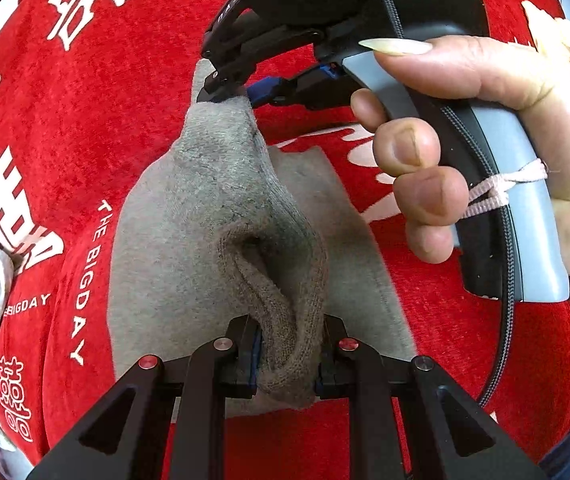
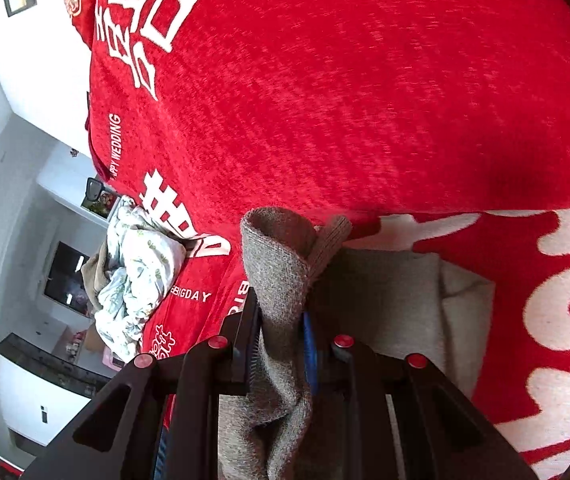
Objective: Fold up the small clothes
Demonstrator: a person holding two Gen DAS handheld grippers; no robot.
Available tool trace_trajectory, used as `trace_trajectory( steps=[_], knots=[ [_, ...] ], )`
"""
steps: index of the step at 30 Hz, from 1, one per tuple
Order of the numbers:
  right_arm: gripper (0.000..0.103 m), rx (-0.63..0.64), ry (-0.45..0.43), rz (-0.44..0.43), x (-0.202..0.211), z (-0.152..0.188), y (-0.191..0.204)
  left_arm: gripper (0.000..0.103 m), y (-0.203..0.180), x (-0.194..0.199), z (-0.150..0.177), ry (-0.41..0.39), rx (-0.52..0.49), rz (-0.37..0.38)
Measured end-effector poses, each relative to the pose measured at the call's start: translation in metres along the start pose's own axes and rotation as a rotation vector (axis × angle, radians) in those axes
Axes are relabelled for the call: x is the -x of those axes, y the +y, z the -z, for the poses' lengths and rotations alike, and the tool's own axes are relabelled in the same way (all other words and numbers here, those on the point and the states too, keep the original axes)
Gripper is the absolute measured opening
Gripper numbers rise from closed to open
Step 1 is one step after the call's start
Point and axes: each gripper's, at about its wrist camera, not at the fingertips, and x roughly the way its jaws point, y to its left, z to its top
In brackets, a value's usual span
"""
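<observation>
Grey knit cloth bunches between both pairs of jaws. Left gripper and right gripper each pinch it nearly closed, above the red blanket

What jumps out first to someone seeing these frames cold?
The bright red blanket with big white lettering fills both views. At centre, a grey knit garment is pinched up off it at two ends: the left gripper clamps one fold at the bottom of the left wrist view, and the right gripper, held in a person's hand, clamps the far end. A crumpled floral cloth lies at the blanket's left edge.
</observation>
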Motion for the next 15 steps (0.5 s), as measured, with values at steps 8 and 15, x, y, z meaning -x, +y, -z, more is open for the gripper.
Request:
trace_trajectory(
  steps=[8, 15],
  knots=[
    [0.021, -0.034, -0.013, 0.009, 0.014, 0.002, -0.032, 0.019, -0.025, -0.007, -0.006, 0.013, -0.049, -0.002],
    [0.016, -0.085, -0.011, 0.049, 0.014, 0.007, -0.067, 0.019, -0.034, -0.029, -0.007, 0.064, -0.073, 0.008]
  ],
)
